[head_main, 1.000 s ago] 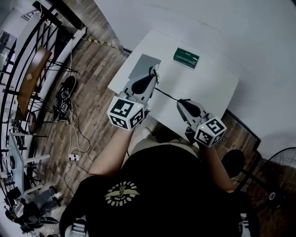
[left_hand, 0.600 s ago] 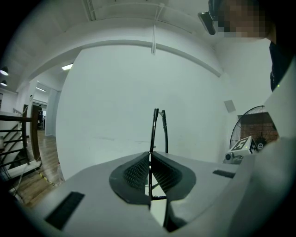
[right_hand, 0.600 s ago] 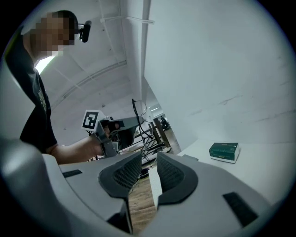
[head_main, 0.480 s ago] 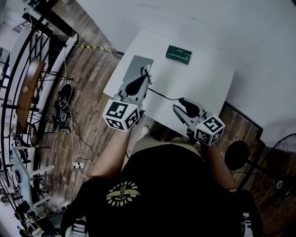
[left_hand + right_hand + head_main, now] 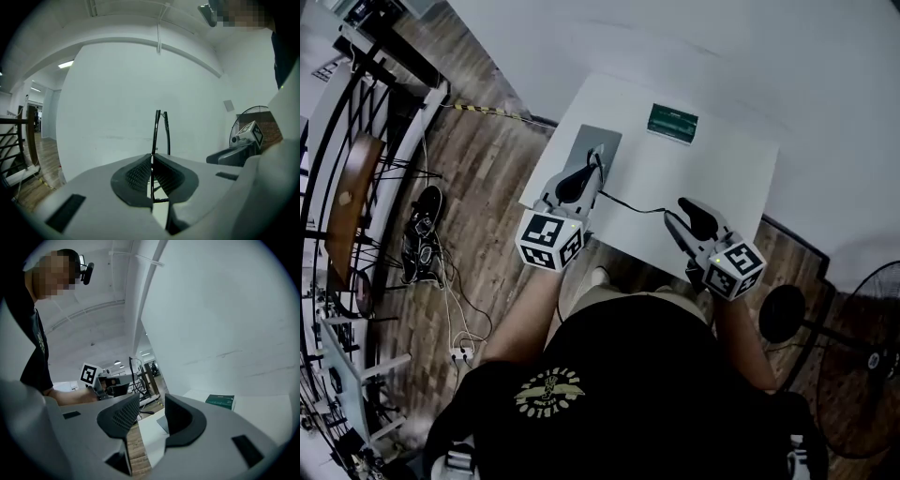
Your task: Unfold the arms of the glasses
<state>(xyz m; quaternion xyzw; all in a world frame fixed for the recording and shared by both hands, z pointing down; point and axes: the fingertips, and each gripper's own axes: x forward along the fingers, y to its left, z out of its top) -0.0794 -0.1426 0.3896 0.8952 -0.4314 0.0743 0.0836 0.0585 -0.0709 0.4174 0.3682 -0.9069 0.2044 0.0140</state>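
On the left, the left gripper (image 5: 595, 169) is held over the near left corner of the white table (image 5: 727, 183), above a grey mat (image 5: 600, 141). Its fingers (image 5: 136, 173) are pressed together on the frame of the black glasses (image 5: 155, 129). In the left gripper view the thin rims are seen standing upright, just past the fingertips. From that grip one arm of the glasses is stretched out to the right, towards the other gripper. Further back on the table a green box (image 5: 672, 123) is seen, well apart from both grippers. On the right, the right gripper (image 5: 675, 212) is held near the tip of that arm. Its jaws have just been opening and are now spread wide, with nothing caught between them.
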